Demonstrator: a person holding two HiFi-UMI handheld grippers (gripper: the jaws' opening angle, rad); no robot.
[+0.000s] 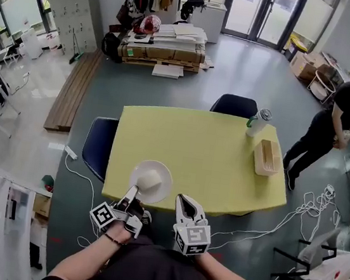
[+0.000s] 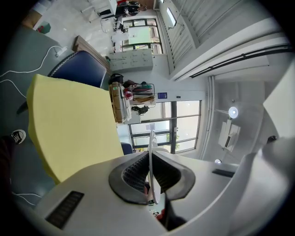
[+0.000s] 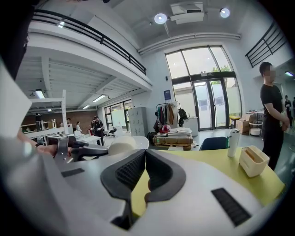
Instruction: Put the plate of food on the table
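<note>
The left gripper's (image 2: 152, 159) jaws are clamped on the near rim of the white plate (image 1: 166, 173). They hold it level so the pale bun (image 1: 150, 180) cannot slide, and the plate sits over the yellow worktop's (image 1: 211, 154) near edge. The right gripper (image 3: 143, 152) is closed on nothing just beside it, likely as a spare.

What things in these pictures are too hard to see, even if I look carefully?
What the food on the plate is: a small pale lump in the head view; the left gripper view shows the plate only edge-on.
Whether the plate touches the table: the head view looks from above.
What the tan box holds: too small in the head view.
The standing person's face: blurred over.
</note>
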